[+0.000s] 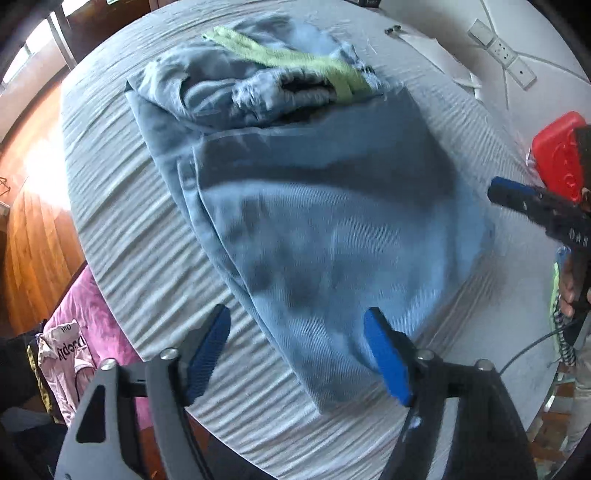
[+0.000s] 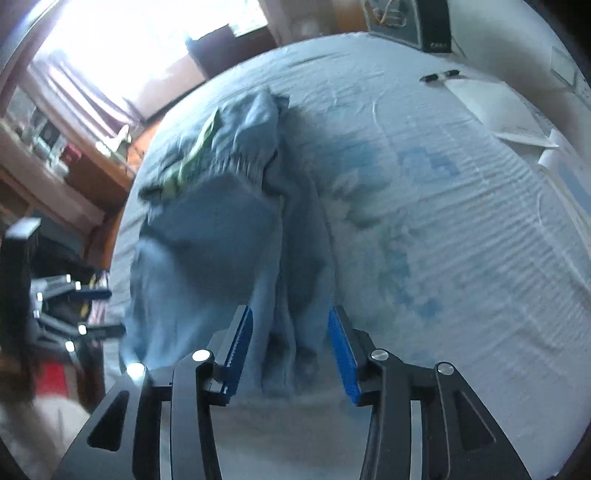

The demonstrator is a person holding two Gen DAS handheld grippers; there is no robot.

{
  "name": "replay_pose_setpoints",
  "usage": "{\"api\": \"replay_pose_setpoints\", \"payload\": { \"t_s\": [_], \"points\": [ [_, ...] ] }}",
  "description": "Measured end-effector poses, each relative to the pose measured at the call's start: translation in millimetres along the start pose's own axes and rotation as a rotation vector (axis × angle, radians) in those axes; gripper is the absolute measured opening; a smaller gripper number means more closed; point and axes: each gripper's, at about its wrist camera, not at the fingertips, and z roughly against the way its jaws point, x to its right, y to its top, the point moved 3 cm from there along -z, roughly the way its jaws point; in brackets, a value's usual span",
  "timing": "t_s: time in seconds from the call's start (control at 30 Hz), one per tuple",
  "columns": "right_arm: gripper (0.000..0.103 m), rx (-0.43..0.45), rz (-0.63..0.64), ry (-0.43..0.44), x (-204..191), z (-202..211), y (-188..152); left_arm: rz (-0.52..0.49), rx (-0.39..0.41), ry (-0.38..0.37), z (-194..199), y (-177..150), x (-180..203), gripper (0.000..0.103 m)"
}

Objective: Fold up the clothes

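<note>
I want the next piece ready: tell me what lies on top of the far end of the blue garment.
A crumpled blue-grey garment sits on the folded blue garment, with a light green strip draped across it. Whatever lies beneath that heap is covered.

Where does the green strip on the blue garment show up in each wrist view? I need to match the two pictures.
Left wrist: green strip lies top centre, across the bunched far end of the blue garment.
Right wrist: green strip sits upper left, on the same bunched end.
Shared landmark: small dark clips near the white paper.
</note>
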Motion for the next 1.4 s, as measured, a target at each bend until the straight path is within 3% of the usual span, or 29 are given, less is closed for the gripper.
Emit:
{"api": "replay_pose_setpoints", "payload": {
  "t_s": [0.3,0.67,0.77,0.83,0.87,0.9,1.0,1.17,1.27,1.4],
  "points": [
    [0.043,-0.064,0.114,-0.011,-9,-6,-36,-0.072,-0.081,0.009,-26,-12,27,0.075],
    [0.045,-0.101,0.39,-0.065,-40,-42,-42,-0.107,-0.072,0.079,-32,-7,39,0.073],
    [0.039,-0.085,0.445,-0.097,-45,-49,-45,-0.107,-0.057,0.08,-28,-4,36,0.056],
    [0.027,-0.076,0.392,-0.071,-38,-50,-43,-0.101,-0.056,0.061,-25,-2,35,0.04],
    [0.021,-0.075,0.375,-0.065,-36,-51,-42,-0.103,-0.055,0.051,-22,0,35,0.024],
    [0.018,-0.069,0.364,-0.05,-38,-48,-41,-0.108,-0.053,0.042,-18,1,36,0.016],
    [0.012,-0.034,0.377,-0.041,-49,-36,-36,-0.152,0.008,0.051,8,4,37,0.011],
    [0.011,0.117,0.376,-0.032,-68,13,-1,-0.166,0.158,0.008,77,24,16,0.01],
    [0.011,0.223,0.387,-0.021,-86,37,39,-0.167,0.272,0.006,125,41,-4,0.01],
    [0.011,0.334,0.402,-0.031,-105,40,106,-0.138,0.385,0.034,160,100,-35,0.01]
  ]
}}
